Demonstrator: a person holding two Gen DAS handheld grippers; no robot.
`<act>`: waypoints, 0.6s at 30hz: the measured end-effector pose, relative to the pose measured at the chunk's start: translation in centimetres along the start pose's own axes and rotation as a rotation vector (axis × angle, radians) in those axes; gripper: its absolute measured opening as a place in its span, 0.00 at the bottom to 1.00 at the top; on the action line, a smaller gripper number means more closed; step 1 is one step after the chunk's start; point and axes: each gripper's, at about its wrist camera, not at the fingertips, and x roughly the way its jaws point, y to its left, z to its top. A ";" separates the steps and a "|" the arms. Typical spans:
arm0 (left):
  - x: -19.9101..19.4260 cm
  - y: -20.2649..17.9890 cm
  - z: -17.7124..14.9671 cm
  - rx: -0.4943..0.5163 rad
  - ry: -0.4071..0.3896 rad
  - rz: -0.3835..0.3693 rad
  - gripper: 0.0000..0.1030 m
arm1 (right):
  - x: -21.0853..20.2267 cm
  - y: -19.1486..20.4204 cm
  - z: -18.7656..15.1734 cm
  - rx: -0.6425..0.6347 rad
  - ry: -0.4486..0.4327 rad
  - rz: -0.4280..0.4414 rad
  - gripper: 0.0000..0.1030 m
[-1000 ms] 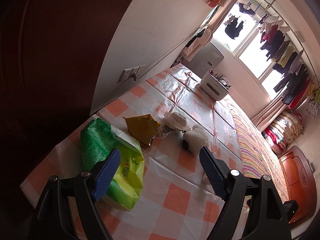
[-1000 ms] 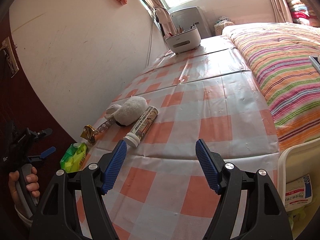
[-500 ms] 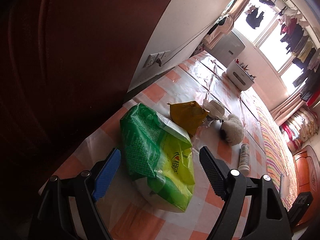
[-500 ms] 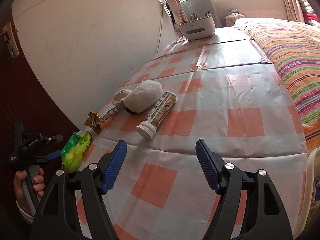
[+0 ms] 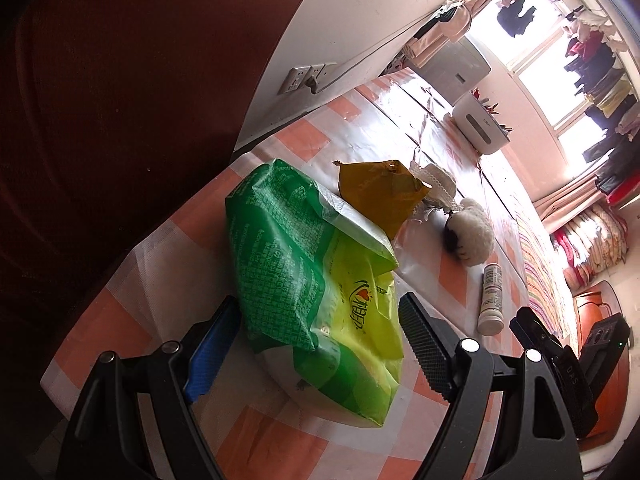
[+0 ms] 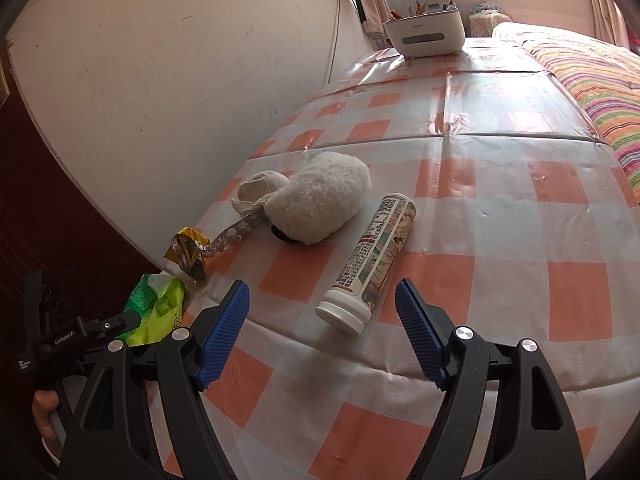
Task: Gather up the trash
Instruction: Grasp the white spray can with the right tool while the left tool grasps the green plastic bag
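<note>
I hold both tools wide: left tool (image 5: 320, 344) straddles the green packet (image 5: 316, 280), right tool (image 6: 322, 332) faces the tube (image 6: 370, 260); nothing collected yet.

checked tablecloth (image 6: 500, 216), white organizer box (image 6: 426, 32), striped bedspread (image 6: 600, 80), wall socket (image 5: 306, 78)

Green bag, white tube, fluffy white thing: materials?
Green bag: thin glossy plastic film, by its creases and sheen. White tube: looks like rigid plastic with a smooth cap and printed label, though coated card is possible. Fluffy white thing: matte fleece-like pile fabric; what it is stays unclear.
</note>
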 end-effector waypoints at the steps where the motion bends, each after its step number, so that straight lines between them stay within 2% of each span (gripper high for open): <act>1: 0.0 0.0 0.0 0.001 -0.002 -0.002 0.76 | 0.5 0.2 0.2 -0.002 0.005 -0.009 0.72; 13: 0.8 -1.4 -0.1 0.048 -0.004 -0.003 0.76 | 4.8 -0.6 1.8 -0.032 0.069 -0.162 0.72; 18: 1.0 -2.1 -0.4 0.069 -0.005 -0.010 0.73 | 5.6 -0.2 2.1 -0.112 0.075 -0.224 0.54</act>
